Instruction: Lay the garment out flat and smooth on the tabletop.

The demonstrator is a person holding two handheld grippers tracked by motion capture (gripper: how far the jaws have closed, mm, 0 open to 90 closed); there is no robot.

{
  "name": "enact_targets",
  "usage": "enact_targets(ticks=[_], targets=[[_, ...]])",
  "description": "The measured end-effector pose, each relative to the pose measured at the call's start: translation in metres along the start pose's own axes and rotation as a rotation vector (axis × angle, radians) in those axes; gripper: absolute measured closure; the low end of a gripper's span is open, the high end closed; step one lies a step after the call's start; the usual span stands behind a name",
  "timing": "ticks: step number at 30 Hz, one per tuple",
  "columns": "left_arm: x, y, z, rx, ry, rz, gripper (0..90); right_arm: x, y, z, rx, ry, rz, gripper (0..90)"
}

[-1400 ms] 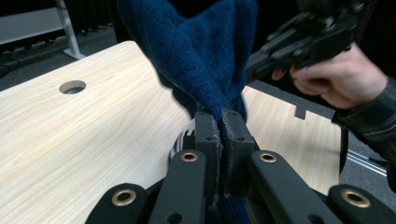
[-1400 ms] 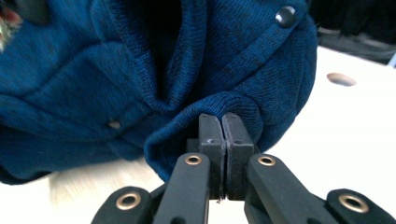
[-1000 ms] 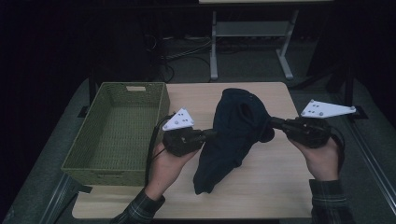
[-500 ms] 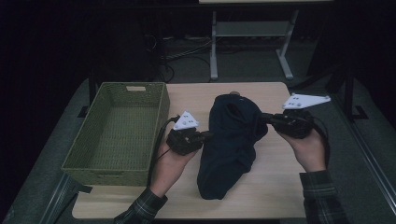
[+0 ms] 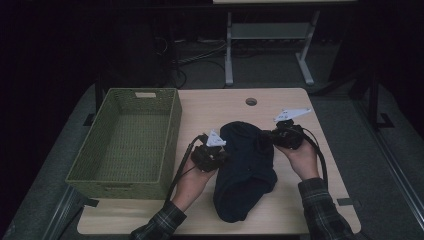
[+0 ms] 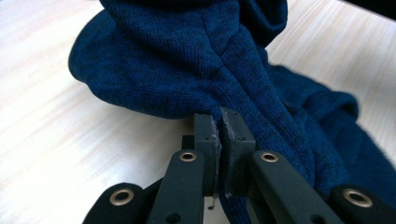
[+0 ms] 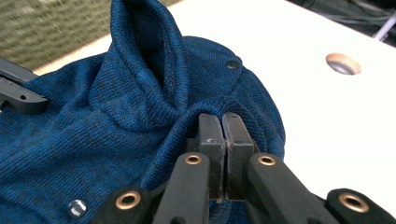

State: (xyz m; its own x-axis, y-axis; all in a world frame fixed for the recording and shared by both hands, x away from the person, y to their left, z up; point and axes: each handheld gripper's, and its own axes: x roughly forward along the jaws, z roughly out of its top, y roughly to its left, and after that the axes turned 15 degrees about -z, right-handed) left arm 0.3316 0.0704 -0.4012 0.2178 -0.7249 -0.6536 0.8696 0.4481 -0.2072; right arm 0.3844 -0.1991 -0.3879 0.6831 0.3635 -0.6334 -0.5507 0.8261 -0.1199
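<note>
Sweater is lying lengthwise from 12 to 6 o'clock, left gripper and right gripper clenching its top corners, basket waiting at 9.

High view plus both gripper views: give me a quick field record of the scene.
garment: dark blue knit garment, lying on the table, apart from the basket
left gripper: jaws shut on the garment's left edge
right gripper: jaws shut on a fold at its upper right
basket: green woven basket, left side of the table, nothing in it
table: light wood table, round hole near the far edge
</note>
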Motion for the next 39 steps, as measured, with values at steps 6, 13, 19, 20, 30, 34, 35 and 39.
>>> enact_targets(ticks=[6,13,19,20,30,34,35,39], targets=[[0.013,0.014,-0.011,-0.038,0.04,0.009,85.4,0.021,0.004,-0.007,-0.005,0.036,0.016,88.6],[0.018,0.025,-0.019,-0.063,0.061,0.04,76.0,0.032,0.011,-0.008,-0.019,0.045,0.005,77.9],[-0.002,0.019,-0.015,-0.054,0.002,0.054,60.5,0.008,0.008,-0.014,0.011,-0.017,-0.014,61.8],[-0.008,0.015,-0.014,-0.043,-0.009,0.048,59.9,0.002,0.007,-0.016,0.014,-0.018,-0.013,61.2],[-0.021,-0.019,-0.031,0.015,-0.017,-0.052,57.1,-0.042,0.009,-0.057,0.045,-0.008,0.009,60.9],[-0.016,-0.022,-0.045,0.016,0.0,-0.082,56.8,-0.055,0.02,-0.084,0.076,0.008,0.052,60.7],[-0.014,-0.023,-0.047,0.011,0.007,-0.09,56.4,-0.056,0.024,-0.09,0.075,0.009,0.065,60.4],[-0.005,-0.023,-0.056,0.013,0.042,-0.089,55.3,-0.058,0.039,-0.108,0.083,0.041,0.103,58.3]])
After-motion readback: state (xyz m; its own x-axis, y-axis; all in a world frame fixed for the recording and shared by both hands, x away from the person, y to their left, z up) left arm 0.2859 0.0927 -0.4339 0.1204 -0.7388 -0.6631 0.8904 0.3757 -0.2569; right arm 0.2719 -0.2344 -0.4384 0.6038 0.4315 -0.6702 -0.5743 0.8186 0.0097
